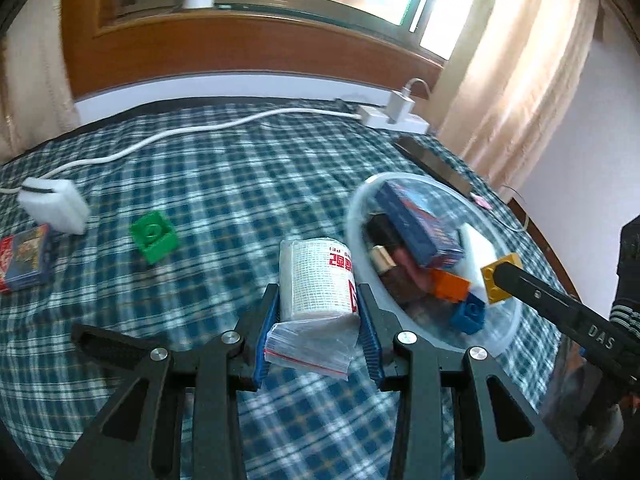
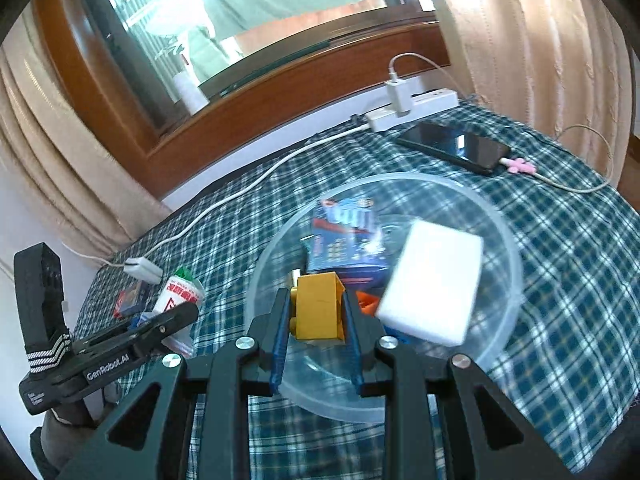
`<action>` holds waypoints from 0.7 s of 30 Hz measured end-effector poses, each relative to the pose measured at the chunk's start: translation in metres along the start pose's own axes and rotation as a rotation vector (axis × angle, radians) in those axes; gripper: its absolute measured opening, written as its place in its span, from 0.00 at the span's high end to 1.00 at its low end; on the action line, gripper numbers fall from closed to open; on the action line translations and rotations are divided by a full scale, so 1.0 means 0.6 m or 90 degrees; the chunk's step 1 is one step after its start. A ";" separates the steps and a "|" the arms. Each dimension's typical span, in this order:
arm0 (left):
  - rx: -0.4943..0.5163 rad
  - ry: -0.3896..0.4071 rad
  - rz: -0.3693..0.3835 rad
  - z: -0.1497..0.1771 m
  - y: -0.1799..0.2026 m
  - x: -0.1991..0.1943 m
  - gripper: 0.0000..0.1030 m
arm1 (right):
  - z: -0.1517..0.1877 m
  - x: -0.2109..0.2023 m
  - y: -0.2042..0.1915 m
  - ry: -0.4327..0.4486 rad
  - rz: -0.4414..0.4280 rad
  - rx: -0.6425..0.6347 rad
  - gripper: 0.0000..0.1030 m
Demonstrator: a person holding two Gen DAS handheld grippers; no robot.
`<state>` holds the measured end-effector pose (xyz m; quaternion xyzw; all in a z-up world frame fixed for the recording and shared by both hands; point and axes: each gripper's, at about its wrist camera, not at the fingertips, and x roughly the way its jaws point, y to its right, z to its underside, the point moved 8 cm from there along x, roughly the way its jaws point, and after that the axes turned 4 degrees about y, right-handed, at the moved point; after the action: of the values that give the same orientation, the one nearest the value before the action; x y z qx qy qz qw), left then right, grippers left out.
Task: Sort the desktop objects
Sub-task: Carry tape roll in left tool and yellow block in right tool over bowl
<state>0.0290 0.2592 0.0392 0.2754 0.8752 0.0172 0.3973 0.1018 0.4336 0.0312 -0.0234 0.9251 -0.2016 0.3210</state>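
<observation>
My left gripper (image 1: 318, 294) is shut on a white bandage roll (image 1: 314, 272) in a clear zip bag, held above the checked cloth just left of the clear plastic bowl (image 1: 354, 208). My right gripper (image 2: 318, 300) is shut on a yellow brick (image 2: 318, 310), which hangs over the near side of the bowl (image 2: 514, 248). In the bowl lie a blue box (image 2: 344, 236), a white sponge (image 2: 432, 280), an orange brick (image 1: 450, 284) and a blue brick (image 1: 470, 314). On the cloth to the left sit a green brick (image 1: 154, 236), a second white sponge (image 1: 56, 206) and a red and blue card box (image 1: 24, 260).
A white power strip (image 2: 416, 106) with a plugged charger lies at the table's far edge, and its cable (image 1: 180, 132) runs across the cloth. A black phone (image 2: 456, 146) on a charging lead lies behind the bowl. A window and curtains stand beyond.
</observation>
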 end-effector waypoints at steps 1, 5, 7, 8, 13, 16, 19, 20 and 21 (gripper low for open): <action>0.002 -0.002 0.005 0.000 0.006 0.001 0.61 | -0.002 -0.001 0.005 0.002 0.001 0.003 0.73; 0.013 -0.015 0.027 0.002 0.038 0.012 0.61 | -0.007 -0.008 0.023 0.009 0.004 0.012 0.73; 0.017 -0.020 0.035 0.002 0.051 0.018 0.61 | -0.009 -0.010 0.030 0.012 0.005 0.016 0.73; 0.019 -0.021 0.037 0.001 0.055 0.020 0.61 | -0.010 -0.011 0.034 0.013 0.005 0.018 0.73; 0.021 -0.030 0.048 0.000 0.075 0.036 0.61 | -0.016 -0.014 0.055 0.019 0.008 0.033 0.73; 0.017 -0.034 0.046 -0.004 0.080 0.047 0.61 | -0.020 -0.016 0.067 0.021 0.010 0.041 0.73; 0.014 -0.033 0.047 -0.012 0.085 0.058 0.61 | -0.023 -0.016 0.077 0.023 0.011 0.046 0.73; 0.013 -0.033 0.049 -0.015 0.086 0.060 0.61 | -0.025 -0.016 0.080 0.023 0.012 0.048 0.73; 0.010 -0.031 0.050 -0.019 0.089 0.063 0.61 | -0.026 -0.016 0.083 0.024 0.012 0.049 0.73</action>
<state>0.0258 0.3253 0.0339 0.3134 0.8538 0.0193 0.4154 0.1044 0.4869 0.0288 0.0020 0.9227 -0.2345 0.3059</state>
